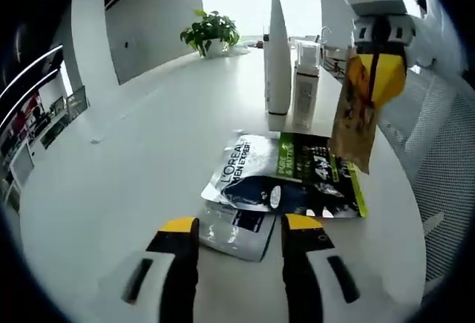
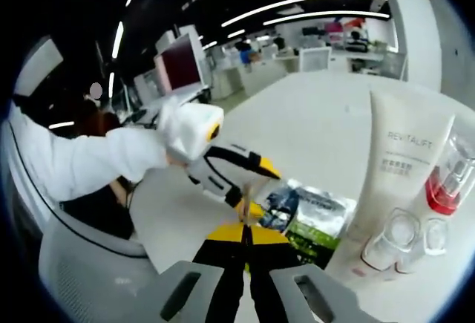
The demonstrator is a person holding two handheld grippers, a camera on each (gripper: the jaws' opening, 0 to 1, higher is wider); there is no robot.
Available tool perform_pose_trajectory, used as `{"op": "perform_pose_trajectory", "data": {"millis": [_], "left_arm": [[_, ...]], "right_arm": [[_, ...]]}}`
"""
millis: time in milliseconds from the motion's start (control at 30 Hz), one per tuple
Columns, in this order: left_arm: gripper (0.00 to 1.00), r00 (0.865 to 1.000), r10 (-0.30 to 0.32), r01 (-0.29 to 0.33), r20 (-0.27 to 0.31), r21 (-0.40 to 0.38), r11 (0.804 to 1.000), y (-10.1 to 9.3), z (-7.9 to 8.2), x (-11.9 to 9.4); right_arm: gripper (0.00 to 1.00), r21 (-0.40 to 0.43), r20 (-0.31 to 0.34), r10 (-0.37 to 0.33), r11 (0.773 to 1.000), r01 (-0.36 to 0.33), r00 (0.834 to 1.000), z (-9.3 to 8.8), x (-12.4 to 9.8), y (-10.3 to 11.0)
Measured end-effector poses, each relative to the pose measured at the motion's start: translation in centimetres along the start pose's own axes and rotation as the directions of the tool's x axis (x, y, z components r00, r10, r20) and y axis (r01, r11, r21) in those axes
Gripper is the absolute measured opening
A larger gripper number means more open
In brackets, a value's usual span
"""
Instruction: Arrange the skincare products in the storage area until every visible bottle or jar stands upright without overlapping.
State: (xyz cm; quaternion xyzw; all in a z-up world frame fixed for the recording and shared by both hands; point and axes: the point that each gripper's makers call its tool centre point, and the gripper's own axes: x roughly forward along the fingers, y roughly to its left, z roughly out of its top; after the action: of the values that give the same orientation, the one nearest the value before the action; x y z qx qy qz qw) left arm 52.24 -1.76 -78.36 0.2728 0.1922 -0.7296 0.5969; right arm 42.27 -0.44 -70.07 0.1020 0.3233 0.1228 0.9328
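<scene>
Sachet (image 1: 355,119) hangs from my right gripper (image 1: 380,59) at upper right; my left gripper (image 1: 241,226) gapes empty, so I lower it clear of the white tube (image 1: 277,52).

- Left gripper (image 1: 239,234) — black jaws with yellow tips, on pale grey housings with dark slots.
- Right gripper (image 1: 377,78) — yellow jaw tips, black-and-white body, white housing above.
- White long sleeve (image 2: 82,161) on the person's arm.

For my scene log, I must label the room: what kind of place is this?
Probably an open-plan office. Behind the white table there are rows of desks with monitors, long ceiling light strips and a potted plant.
</scene>
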Motion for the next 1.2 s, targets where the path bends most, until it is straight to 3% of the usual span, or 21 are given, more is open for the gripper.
{"op": "perform_pose_trajectory", "data": {"millis": [200, 400, 567, 800, 933, 1033, 1200], "left_arm": [[0.25, 1.0, -0.003, 0.003, -0.006, -0.016, 1.0, 0.2, -0.2, 0.0], [0.25, 0.996, 0.081, -0.083, -0.024, -0.06, 0.995, 2.6, -0.7, -0.5], [0.25, 0.982, 0.185, -0.188, -0.043, -0.097, 0.977, 5.1, -1.5, -1.5], [0.26, 0.971, 0.237, -0.24, -0.041, -0.114, 0.964, 6.8, -2.1, -2.3], [0.25, 0.973, 0.232, -0.231, -0.011, -0.131, 0.964, 6.5, -1.7, -2.5], [0.26, 0.971, 0.239, -0.237, 0.0, -0.147, 0.96, 6.6, -1.7, -2.9], [0.26, 0.953, 0.295, -0.277, 0.07, -0.197, 0.94, 7.5, -0.6, -4.9]], "right_arm": [[0.0, -0.004, -0.002, -0.008, 1.0, 0.008, 1.0, 0.2, 0.4, -0.1], [0.0, -0.013, 0.0, -0.008, 1.0, 0.008, 1.0, 0.5, 1.2, 0.4], [0.0, -0.017, 0.004, -0.017, 1.0, 0.017, 1.0, 0.8, 2.9, 0.6], [0.0, 0.012, 0.003, -0.029, 1.0, 0.029, 1.0, 0.8, 4.8, 0.5], [0.0, 0.065, 0.02, -0.055, 0.996, 0.054, 0.998, 0.8, 5.8, 0.1], [0.0, 0.051, 0.031, -0.07, 0.996, 0.068, 0.997, 0.8, 6.6, 0.0], [0.0, 0.123, 0.032, -0.077, 0.99, 0.073, 0.996, 0.5, 8.4, -0.3]]}}
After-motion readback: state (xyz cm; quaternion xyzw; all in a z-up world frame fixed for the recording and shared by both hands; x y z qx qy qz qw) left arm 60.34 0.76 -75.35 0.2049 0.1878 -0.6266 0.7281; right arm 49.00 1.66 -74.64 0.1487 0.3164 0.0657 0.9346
